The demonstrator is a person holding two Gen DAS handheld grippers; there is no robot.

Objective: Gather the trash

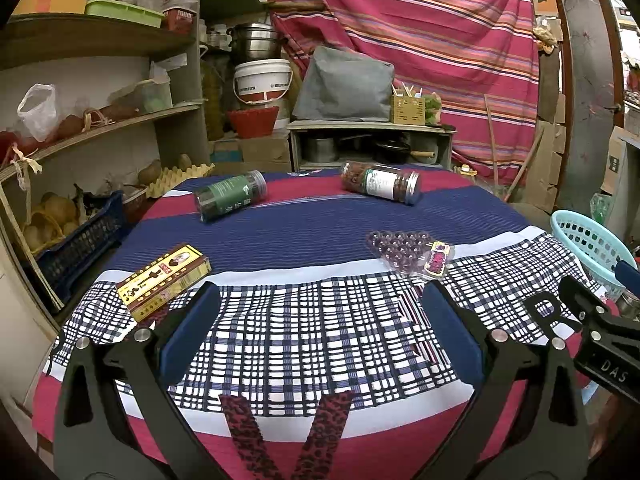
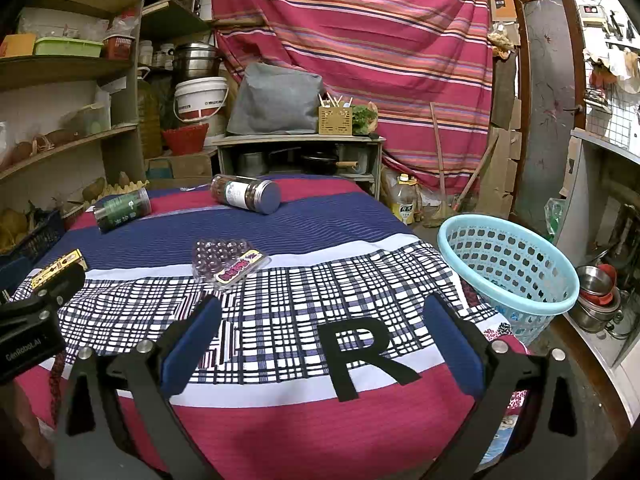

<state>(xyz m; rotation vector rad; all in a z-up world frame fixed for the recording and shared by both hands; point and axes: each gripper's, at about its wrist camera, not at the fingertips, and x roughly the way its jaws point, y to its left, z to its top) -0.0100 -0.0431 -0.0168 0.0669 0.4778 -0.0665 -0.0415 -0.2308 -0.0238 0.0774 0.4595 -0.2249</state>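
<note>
- Hovering low over the checked part of the tablecloth (image 1: 304, 320): left gripper (image 1: 320, 304), blue pads spread wide, nothing between them.
- Hanging alongside over the same cloth: right gripper (image 2: 324, 312), likewise spread wide and empty, marked with a black R.
- Lying just past the left gripper's left finger: yellow and brown box (image 1: 164, 280), flat on the cloth.
- Resting ahead of the right gripper, between both tools: clear plastic blister tray (image 2: 228, 262) with a pink label.
- Standing off the table's right edge, near the right gripper: light blue basket (image 2: 508, 272), upright, nothing visible inside.
- Lying on their sides at the far end, well apart: green-labelled jar (image 1: 230, 196) to the left, white-labelled jar (image 1: 380, 182) to the right.
- Hanging behind the table: striped red curtain (image 2: 360, 40).
</note>
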